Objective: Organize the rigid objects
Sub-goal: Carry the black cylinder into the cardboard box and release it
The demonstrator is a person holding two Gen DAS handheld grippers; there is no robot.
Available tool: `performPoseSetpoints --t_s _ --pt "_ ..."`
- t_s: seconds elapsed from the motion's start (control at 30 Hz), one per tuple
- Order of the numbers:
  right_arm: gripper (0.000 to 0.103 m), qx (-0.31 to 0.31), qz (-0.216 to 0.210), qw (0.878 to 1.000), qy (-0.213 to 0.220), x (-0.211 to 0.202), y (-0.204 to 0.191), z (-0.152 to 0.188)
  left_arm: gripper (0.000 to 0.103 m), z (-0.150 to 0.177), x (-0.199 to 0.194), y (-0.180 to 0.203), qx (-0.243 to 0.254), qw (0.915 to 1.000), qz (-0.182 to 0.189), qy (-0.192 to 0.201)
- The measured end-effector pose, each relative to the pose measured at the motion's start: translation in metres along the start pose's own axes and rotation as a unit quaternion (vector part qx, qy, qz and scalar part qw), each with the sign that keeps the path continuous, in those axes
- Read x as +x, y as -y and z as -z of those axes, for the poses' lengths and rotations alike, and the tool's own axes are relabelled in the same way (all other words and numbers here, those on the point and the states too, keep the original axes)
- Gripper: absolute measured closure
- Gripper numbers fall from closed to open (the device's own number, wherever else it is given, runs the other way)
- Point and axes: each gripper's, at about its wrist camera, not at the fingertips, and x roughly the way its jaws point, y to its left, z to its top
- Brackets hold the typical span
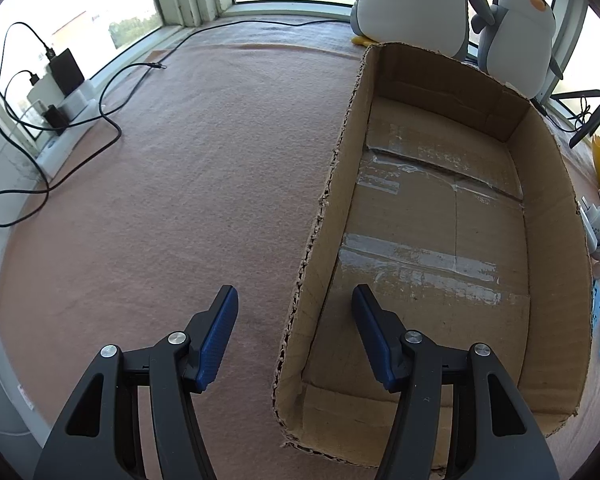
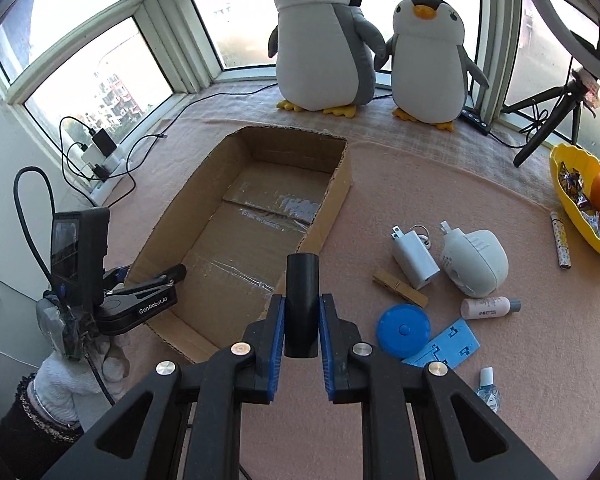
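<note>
Rigid objects are seen scattered on the pink cloth (image 2: 440,184) to the right of an open cardboard box (image 2: 336,184), whose floor is bare apart from strips of tape.

The right gripper (image 2: 301,330) is pinching a black cylinder (image 2: 301,300) between its blue pads; the cylinder is held upright, above the near right corner of the box. The left gripper (image 1: 296,332) is spread, with nothing between its fingers; the near left wall of the box (image 1: 320,248) is seen in the gap between them, though whether that wall is touched cannot be told.

Only the right wrist view shows the loose items in full: a white plug adapter (image 2: 415,258), a white rounded device (image 2: 476,262), a wooden clothespin (image 2: 400,288), a blue round lid (image 2: 403,330), a light blue card (image 2: 446,346), a small white bottle (image 2: 488,307), a small clear bottle (image 2: 488,390) and a patterned tube (image 2: 561,240). A yellow bowl (image 2: 560,176) holding oranges is recorded at the far right. The left gripper and a gloved hand (image 2: 80,372) behind it are also seen there, at the near left of the box.

The left wrist view shows the box interior closely, with cables and a power strip (image 1: 74,110) at the far left. Two plush penguins (image 2: 324,40) are noted beyond the box in both views.
</note>
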Motion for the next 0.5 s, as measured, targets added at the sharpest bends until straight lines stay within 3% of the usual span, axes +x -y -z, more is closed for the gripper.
performPoseSetpoints --t_s 0.27,0.5 --pt "0.088 -0.047 -0.013 0.998 -0.027 0.04 -0.049 -0.001 0.044 0.0 0.0 -0.001 -0.001 1.0 0.004 0.0" --pt "0.088 -0.058 -0.007 0.997 -0.043 0.062 -0.063 0.004 0.044 0.0 0.0 -0.001 -0.001 1.0 0.004 0.0"
